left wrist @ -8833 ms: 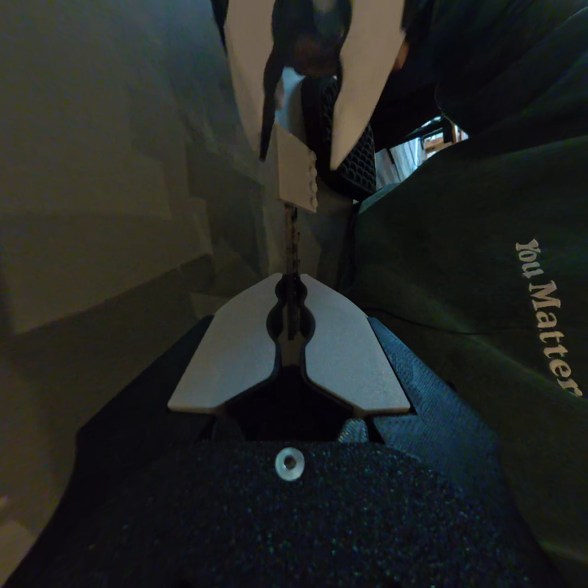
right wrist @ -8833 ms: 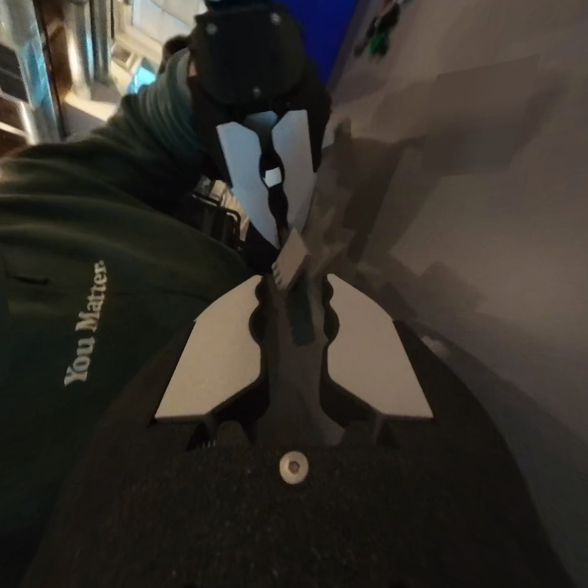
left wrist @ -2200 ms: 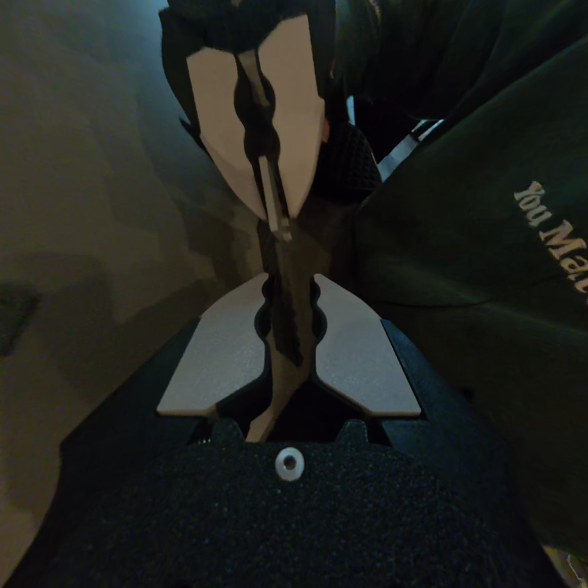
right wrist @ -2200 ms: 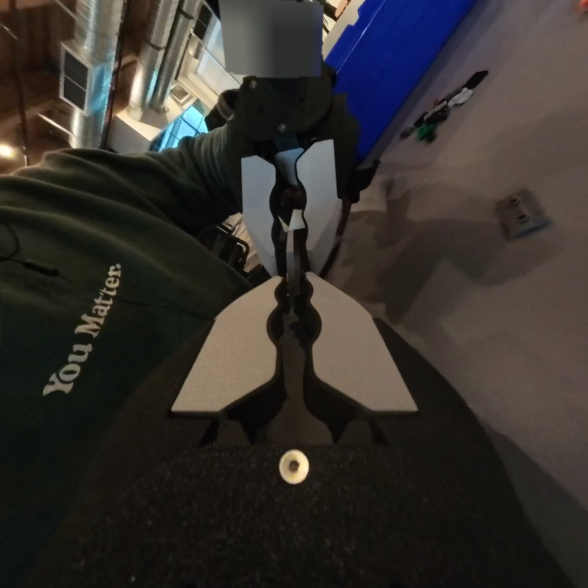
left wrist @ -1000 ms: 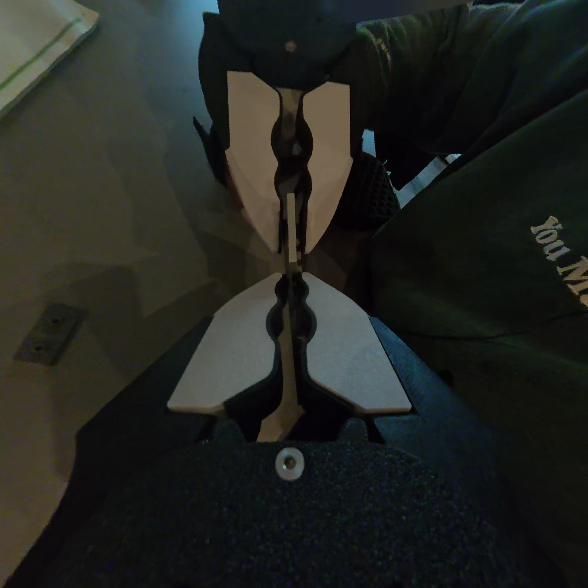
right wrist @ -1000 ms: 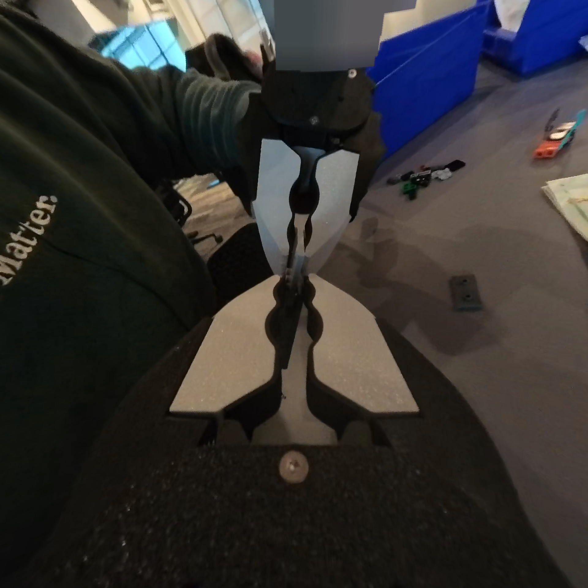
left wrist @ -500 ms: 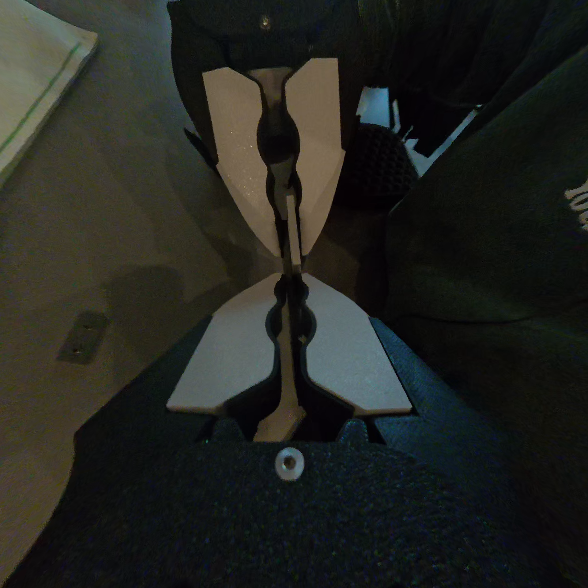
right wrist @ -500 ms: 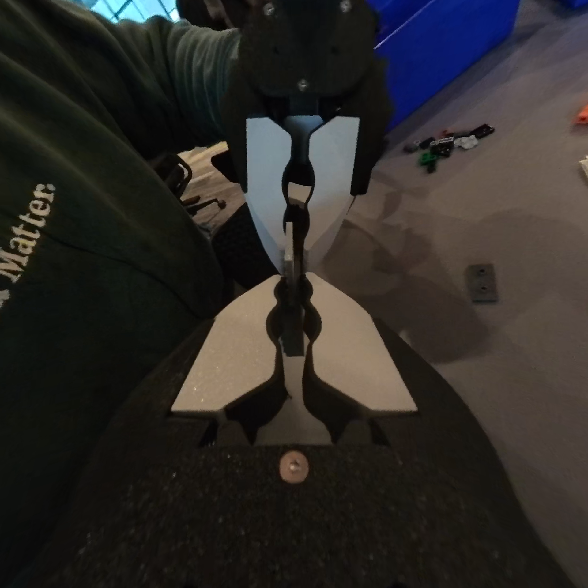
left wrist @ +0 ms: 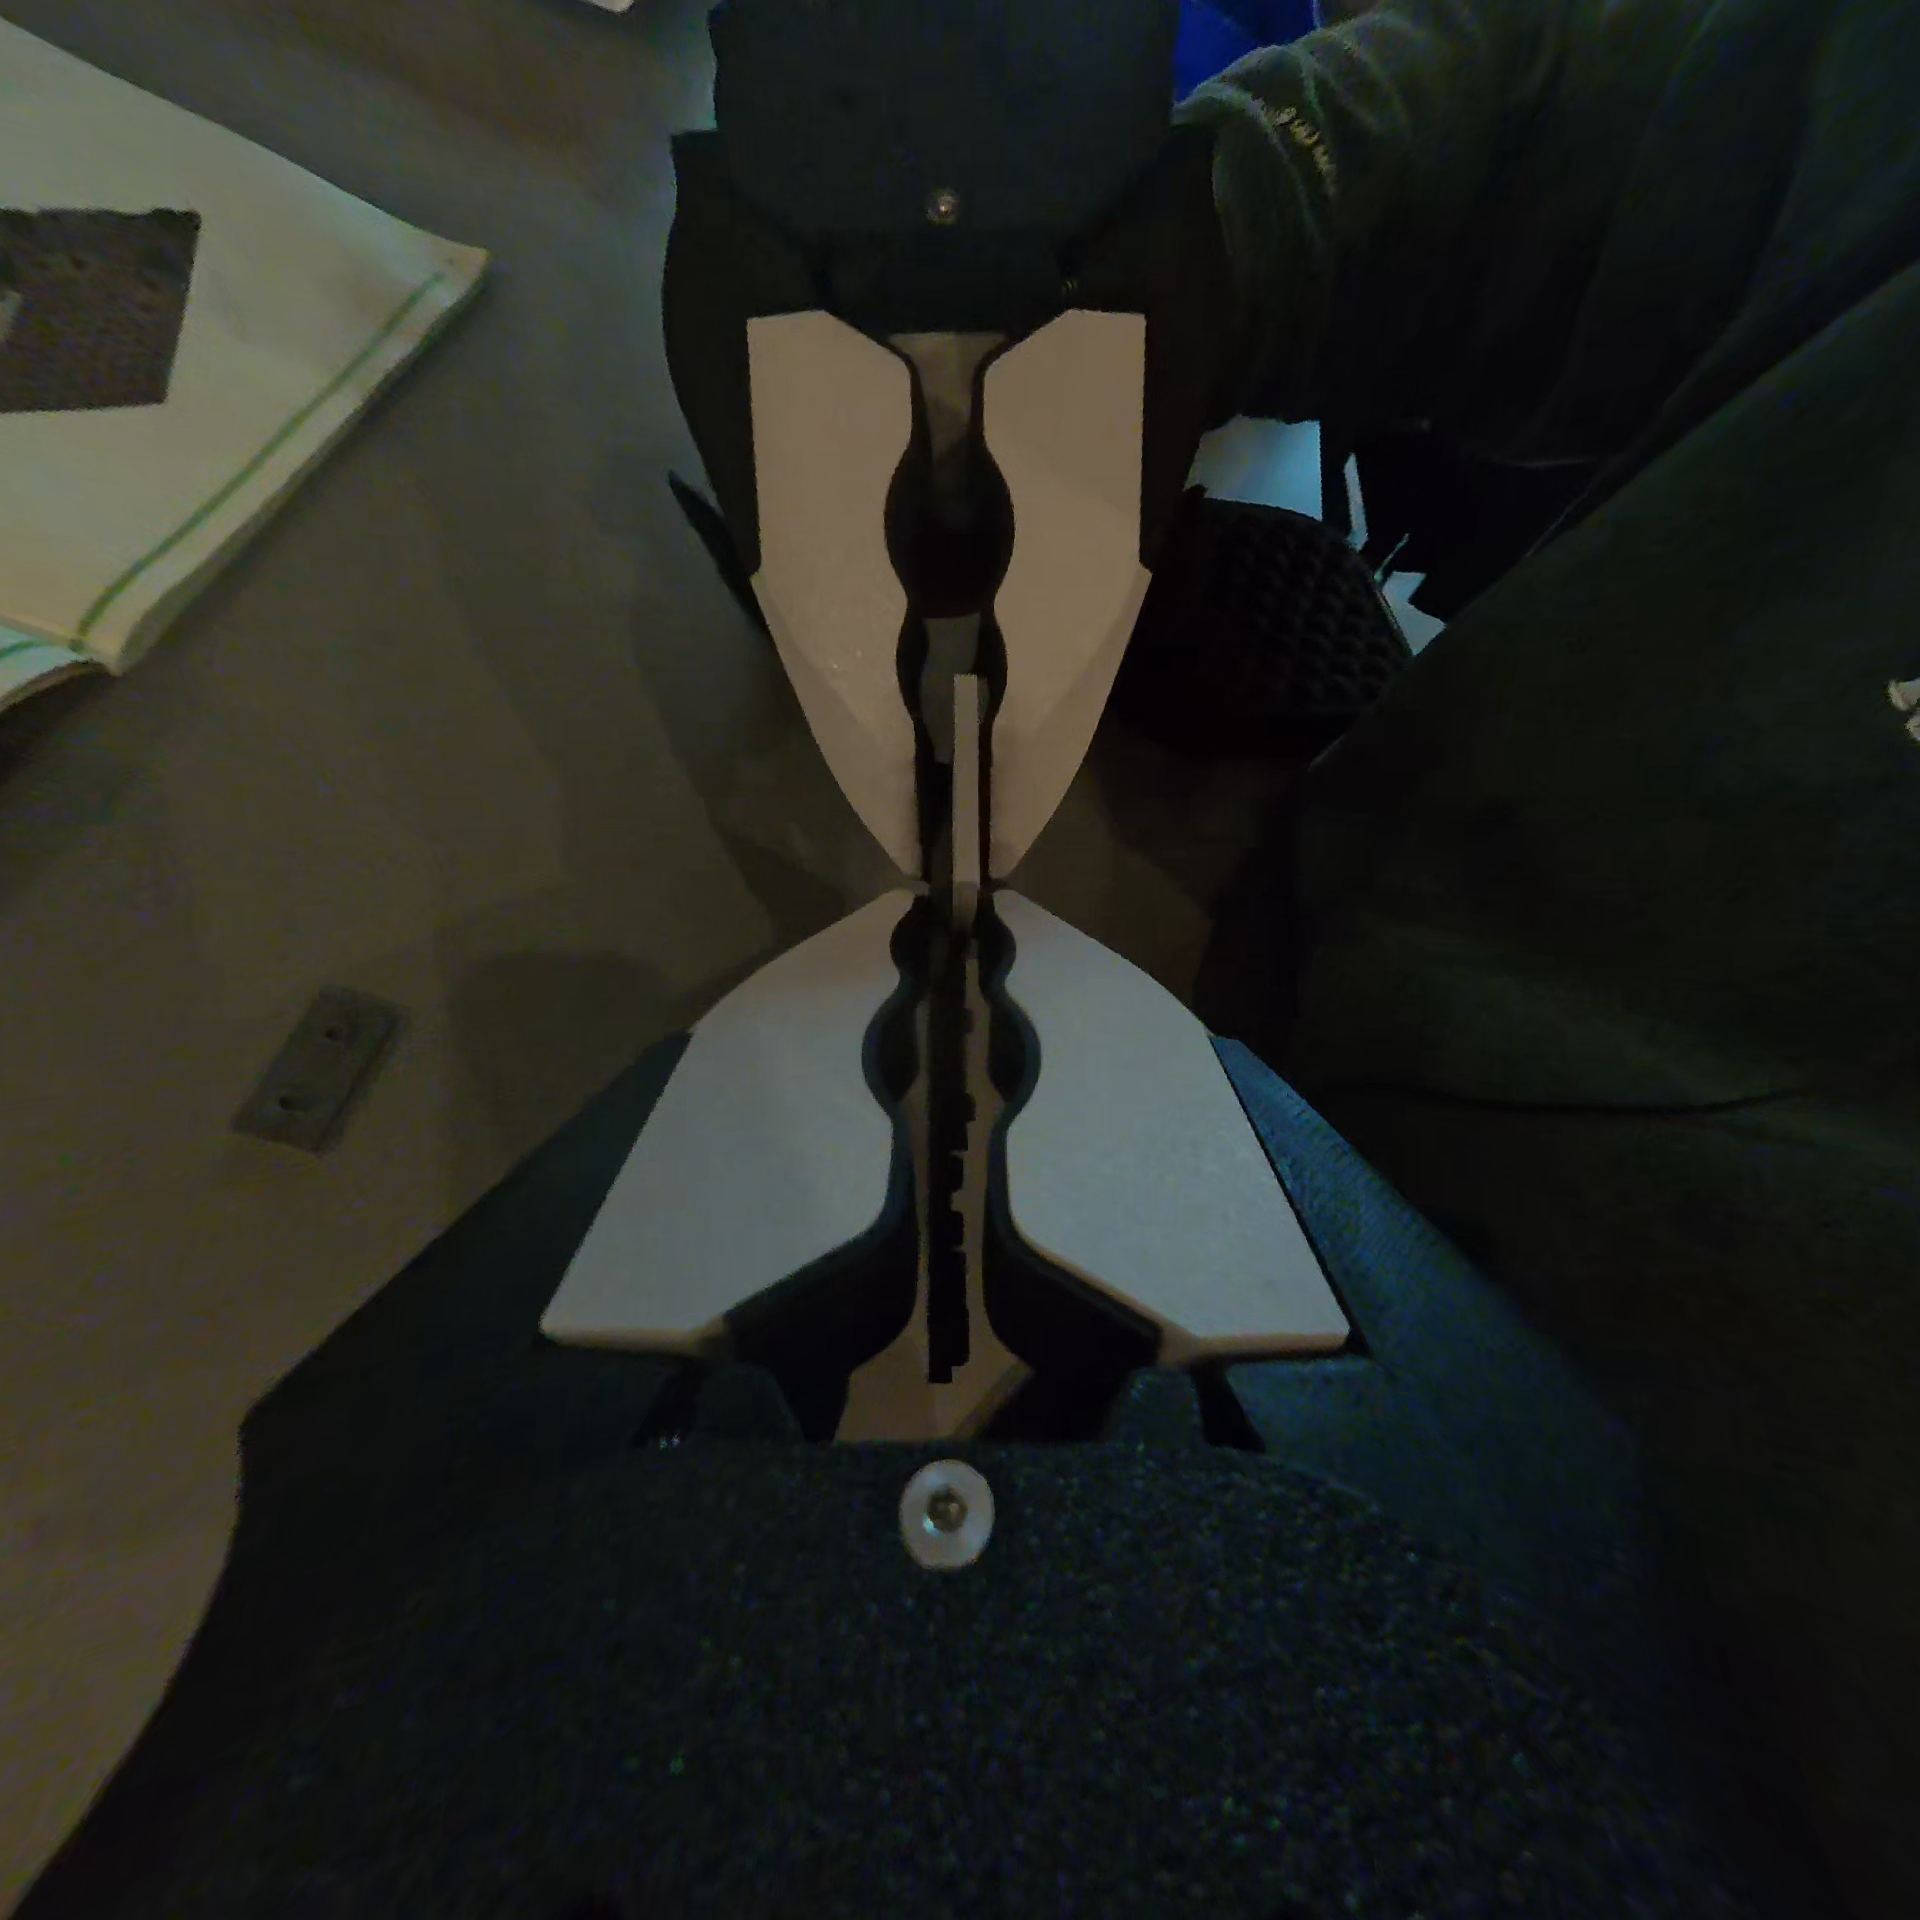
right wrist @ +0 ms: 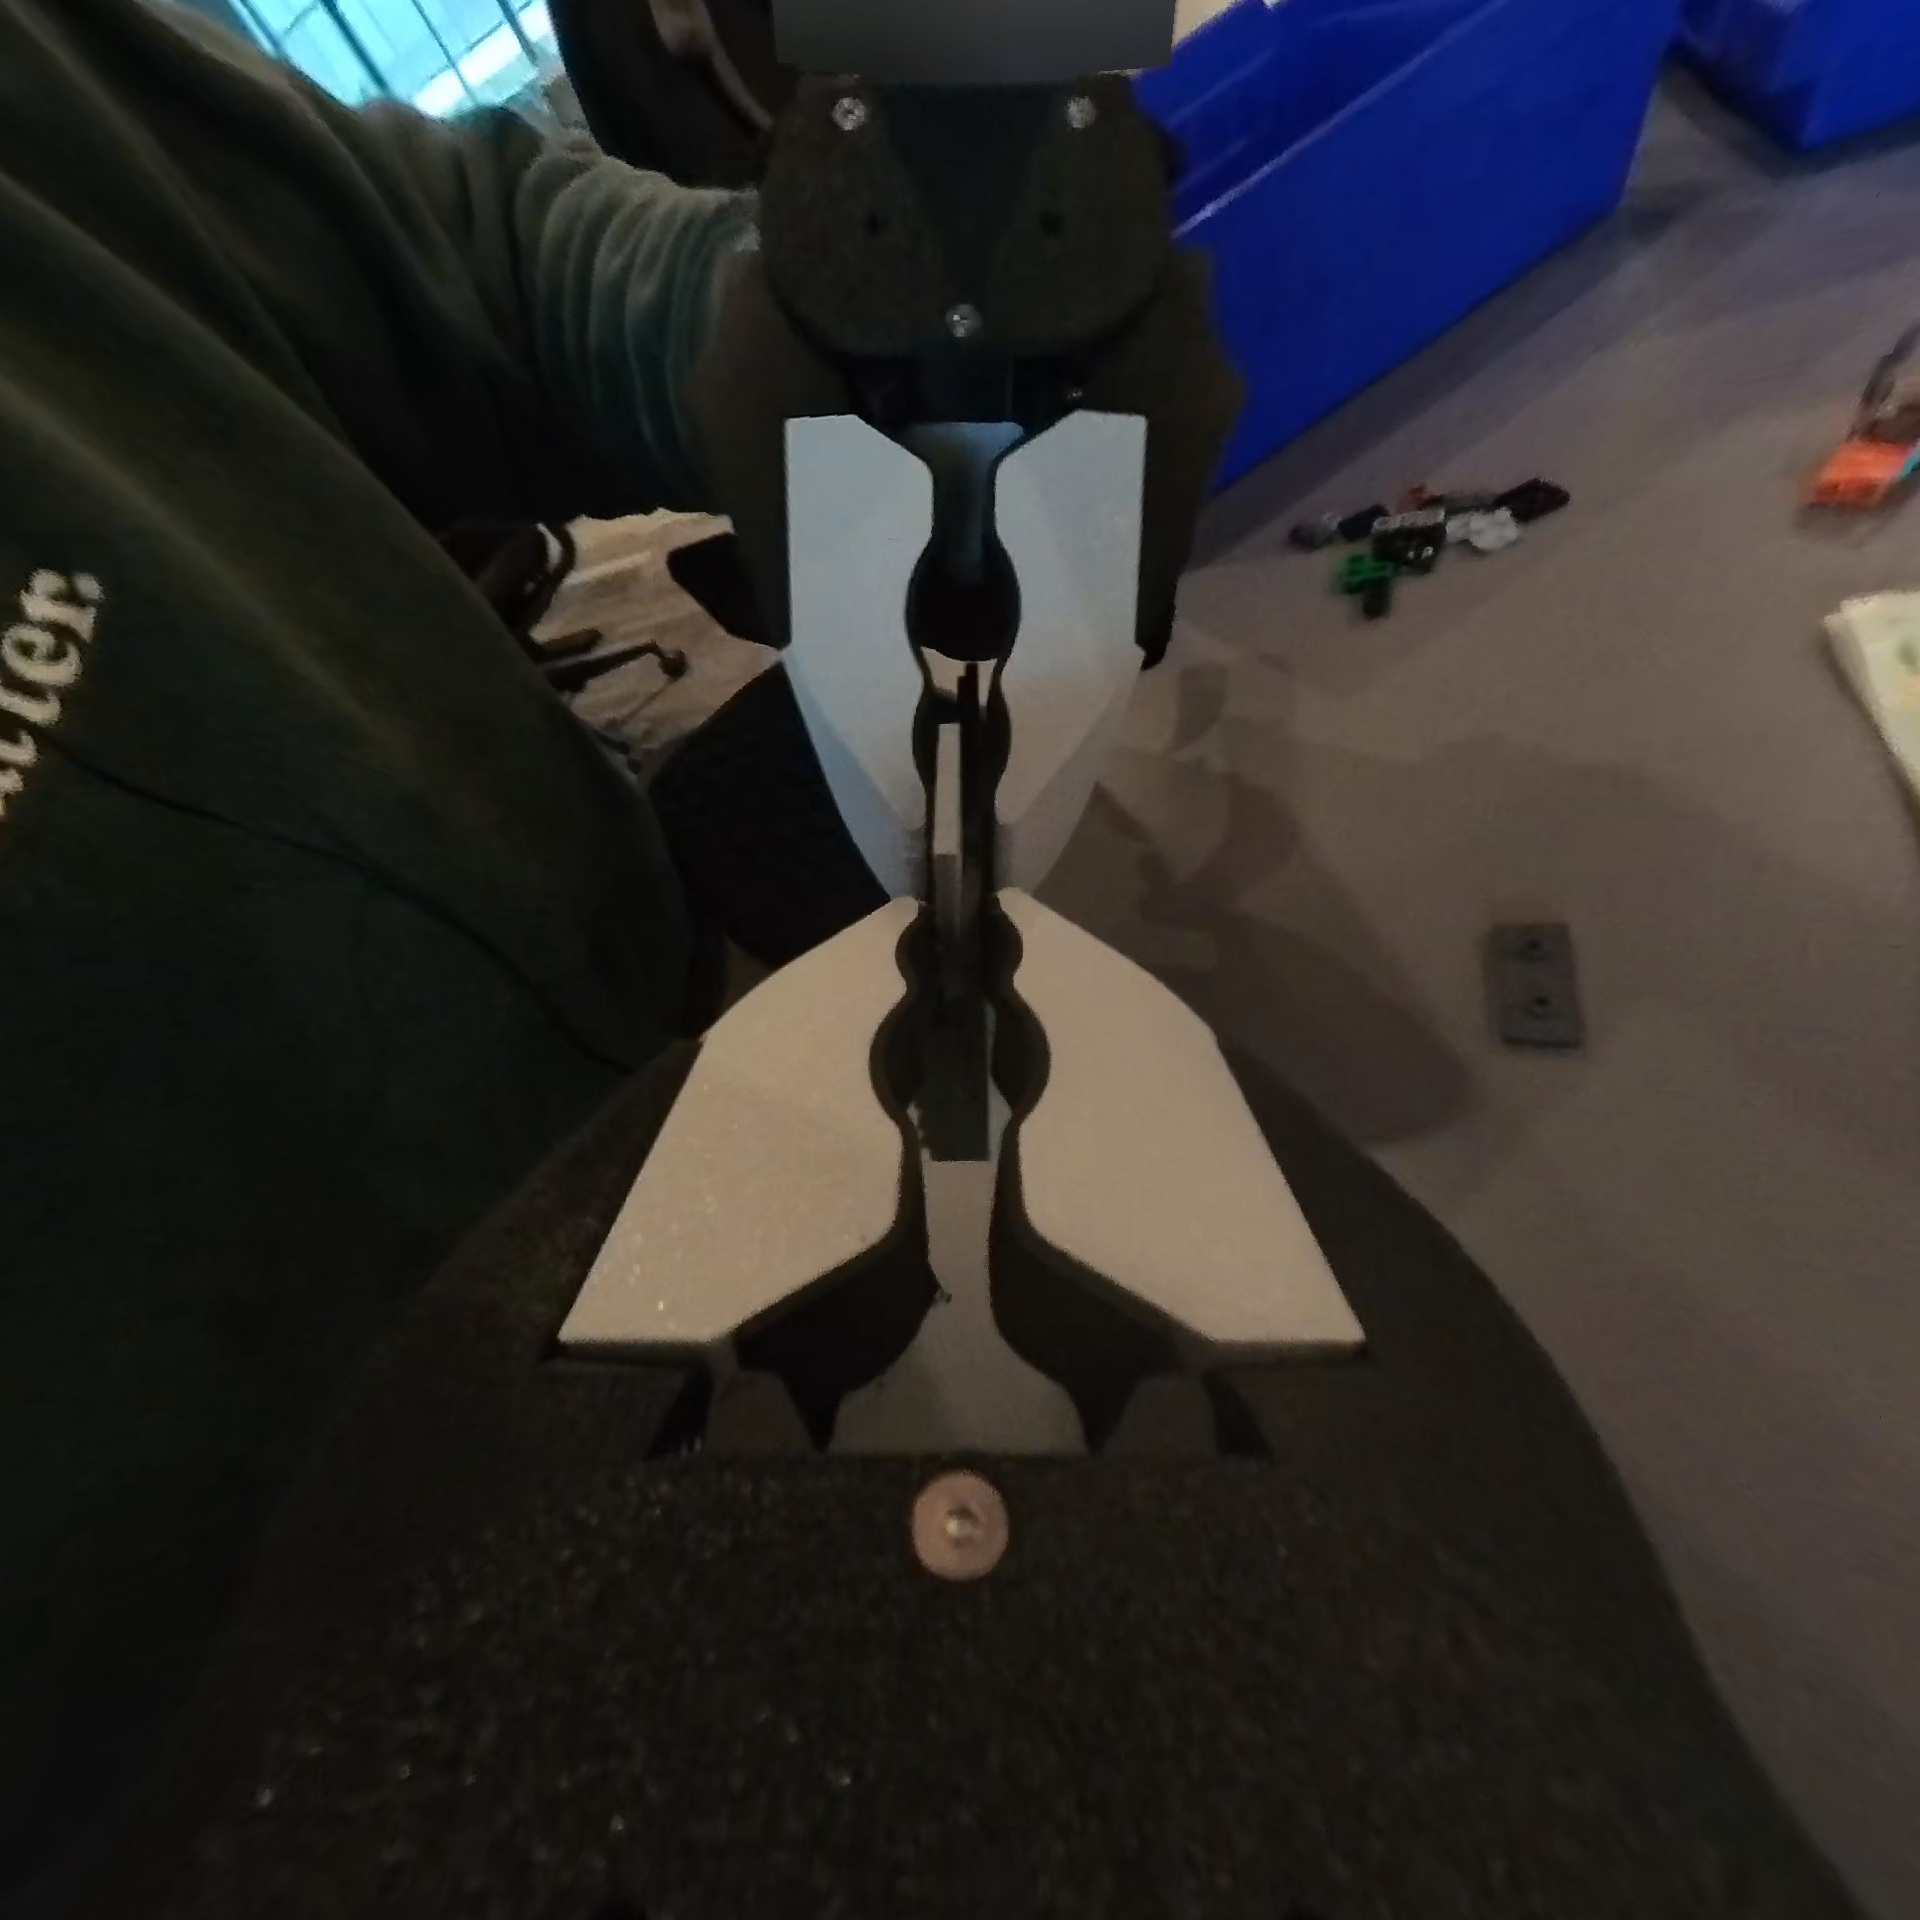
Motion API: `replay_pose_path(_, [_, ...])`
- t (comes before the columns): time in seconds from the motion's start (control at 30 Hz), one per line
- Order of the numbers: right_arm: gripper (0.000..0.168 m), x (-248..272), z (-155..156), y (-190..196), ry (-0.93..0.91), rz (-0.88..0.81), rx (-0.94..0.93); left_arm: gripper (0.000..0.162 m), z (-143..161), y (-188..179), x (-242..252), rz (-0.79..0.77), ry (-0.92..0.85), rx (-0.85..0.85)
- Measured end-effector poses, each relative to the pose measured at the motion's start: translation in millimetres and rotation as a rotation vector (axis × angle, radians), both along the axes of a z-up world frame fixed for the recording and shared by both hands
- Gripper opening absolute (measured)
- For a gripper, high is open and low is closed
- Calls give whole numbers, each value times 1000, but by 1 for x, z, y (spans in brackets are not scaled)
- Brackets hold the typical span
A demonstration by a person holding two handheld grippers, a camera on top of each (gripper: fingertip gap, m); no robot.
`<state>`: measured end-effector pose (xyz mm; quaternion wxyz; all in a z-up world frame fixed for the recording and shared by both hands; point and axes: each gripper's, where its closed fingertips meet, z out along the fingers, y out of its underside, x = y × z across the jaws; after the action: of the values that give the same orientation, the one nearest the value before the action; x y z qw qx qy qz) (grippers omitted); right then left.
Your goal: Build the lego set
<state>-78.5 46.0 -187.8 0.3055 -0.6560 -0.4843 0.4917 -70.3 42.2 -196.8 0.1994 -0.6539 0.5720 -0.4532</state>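
My two grippers meet tip to tip above the grey table. In the left wrist view my left gripper is shut on a thin black studded plate, seen edge-on. Facing it, my right gripper is shut on a thin white plate. The two plates overlap side by side at the fingertips. In the right wrist view my right gripper holds the white plate, which looks dark in shadow. The left gripper holds the black plate opposite.
A flat grey plate lies on the table. An instruction booklet lies farther off. Loose small pieces and blue bins sit at the back. A person's dark green sleeve is close by. Both grippers' tips are close together, under 4 cm apart.
The grippers have closed in until their tips almost touch. The white and black plates now lie straight and overlap more. Both stay shut.
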Motion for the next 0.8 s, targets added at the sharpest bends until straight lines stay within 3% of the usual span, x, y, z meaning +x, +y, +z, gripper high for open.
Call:
replay_pose_path(0.2, [8, 0, 2, -6, -4, 9, 140, 9, 0, -4, -2, -46, -14, 133])
replay_pose_path(0.27, [22, 4, 4, -6, -12, 16, 181, 9, 0, -4, -2, -55, -23, 191])
replay_pose_path(0.4, [34, 12, 7, -7, -36, -16, 305, 9, 6, 0, -2, -46, -109, 367])
replay_pose_path(0.57, [28, 13, 17, -11, -58, -56, 459, 9, 7, -1, -3, -22, -190, 592])
replay_pose_path(0.8, [18, 8, 15, -16, -87, -16, 512, 9, 12, -12, 2, -40, -237, 639])
